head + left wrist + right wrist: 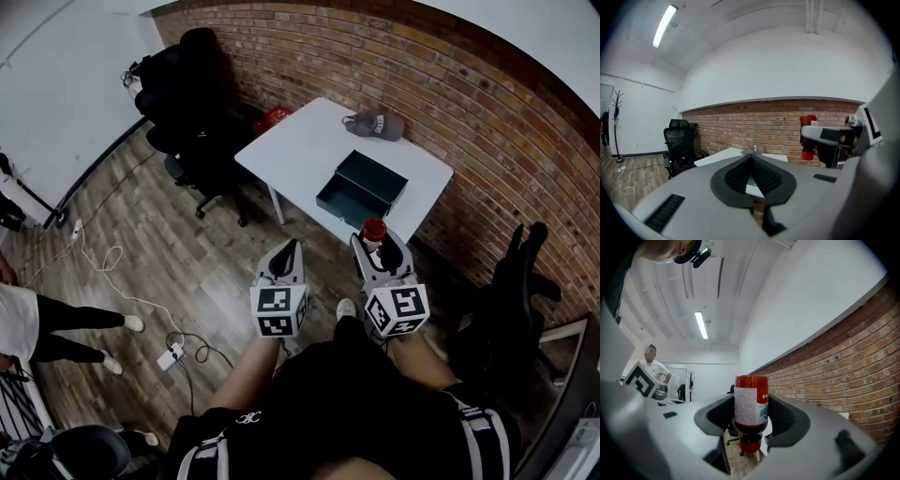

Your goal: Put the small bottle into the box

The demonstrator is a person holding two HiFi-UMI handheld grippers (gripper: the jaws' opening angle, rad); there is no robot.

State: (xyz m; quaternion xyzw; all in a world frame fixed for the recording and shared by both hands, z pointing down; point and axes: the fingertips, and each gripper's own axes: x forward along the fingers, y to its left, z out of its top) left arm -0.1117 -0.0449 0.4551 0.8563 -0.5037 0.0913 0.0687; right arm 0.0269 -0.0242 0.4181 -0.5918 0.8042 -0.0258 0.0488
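The white desk [305, 150] carries the open dark box [362, 187] at its near edge, with bare top left of the box, and short of the box the right gripper's [750, 416] jaws stand wide, clamping the small bottle [751, 401], while the left gripper's [751, 158] jaws are closed and empty.

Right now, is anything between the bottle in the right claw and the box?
Nothing visible. The right claw grips the small bottle; the box lies open on the table ahead, inside bare. The grey cap sits beyond it, the left claw off to one side.
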